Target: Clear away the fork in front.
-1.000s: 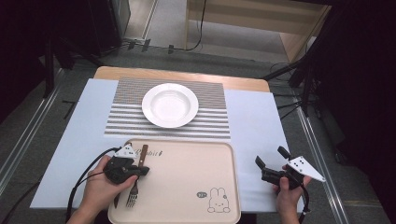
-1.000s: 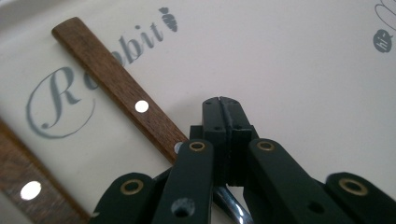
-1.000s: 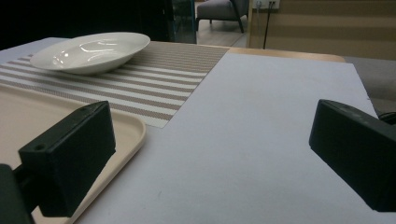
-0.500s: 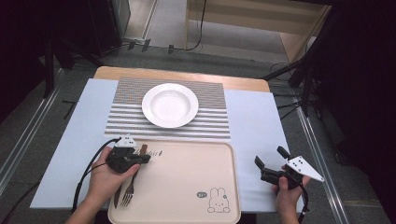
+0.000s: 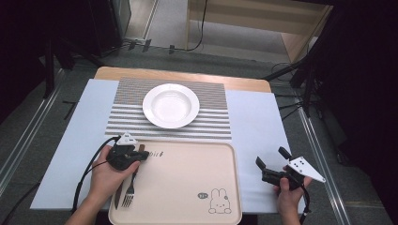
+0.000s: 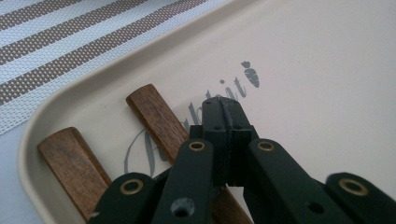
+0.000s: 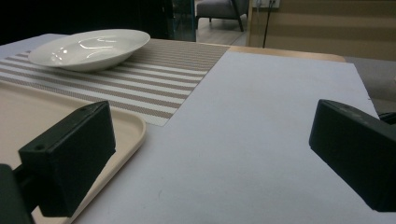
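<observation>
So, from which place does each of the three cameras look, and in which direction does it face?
High view: sits above the person's side, facing forward and down on the tray, plate, both hands, left gripper and right gripper.
Left gripper view: rides on the left gripper, looking along its closed jaws at two wooden handles in the tray's corner.
Right gripper view: rides on the right gripper, low over the table, facing the plate between its parted jaws.
Shared: the tray and striped placemat appear in all three views.

my left gripper (image 5: pixel 141 154) covers most of the fork handle (image 6: pixel 161 119), and the knife handle (image 6: pixel 70 161) beside it runs off the bottom edge; can't tell if anything's actually clamped
</observation>
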{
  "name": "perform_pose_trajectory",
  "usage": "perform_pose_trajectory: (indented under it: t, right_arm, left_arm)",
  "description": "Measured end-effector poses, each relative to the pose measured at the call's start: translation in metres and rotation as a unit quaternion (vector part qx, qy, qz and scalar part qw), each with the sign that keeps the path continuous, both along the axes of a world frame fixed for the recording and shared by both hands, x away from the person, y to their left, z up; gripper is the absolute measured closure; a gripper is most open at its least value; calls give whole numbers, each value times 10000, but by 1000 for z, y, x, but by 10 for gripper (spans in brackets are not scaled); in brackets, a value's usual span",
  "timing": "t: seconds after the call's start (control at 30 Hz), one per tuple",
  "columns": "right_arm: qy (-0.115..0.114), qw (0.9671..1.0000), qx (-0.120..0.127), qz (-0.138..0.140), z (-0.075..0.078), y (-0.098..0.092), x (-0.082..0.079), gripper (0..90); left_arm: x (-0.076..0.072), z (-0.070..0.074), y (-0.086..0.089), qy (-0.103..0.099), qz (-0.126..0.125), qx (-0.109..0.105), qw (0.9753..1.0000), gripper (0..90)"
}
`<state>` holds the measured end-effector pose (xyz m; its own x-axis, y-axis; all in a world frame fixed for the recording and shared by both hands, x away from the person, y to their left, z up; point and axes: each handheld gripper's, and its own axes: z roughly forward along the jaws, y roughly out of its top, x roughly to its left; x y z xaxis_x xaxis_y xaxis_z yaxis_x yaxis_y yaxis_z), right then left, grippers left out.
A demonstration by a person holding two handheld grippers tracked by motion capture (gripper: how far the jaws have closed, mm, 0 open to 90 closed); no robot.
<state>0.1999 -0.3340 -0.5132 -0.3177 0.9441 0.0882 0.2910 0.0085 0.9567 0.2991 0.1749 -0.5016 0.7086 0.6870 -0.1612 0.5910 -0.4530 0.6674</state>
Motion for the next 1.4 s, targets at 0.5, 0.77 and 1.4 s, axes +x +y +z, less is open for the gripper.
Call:
perform_pose_trajectory:
  t: [0.5, 0.77, 1.4]
  right_arm:
    - [-16, 10000, 5, -6, 0, 0, 0, 0]
    - [-25, 10000, -24, 0, 0, 0, -1, 0]
    - [-19, 10000, -19, 66, 0, 0, -1, 0]
  left_arm:
    - [-2, 5, 7, -260, 69, -362, 9990, 799]
    - [-1, 17, 14, -292, 74, -881, 9957, 502]
    - [15, 36, 18, -369, 18, -1621, 9861, 0]
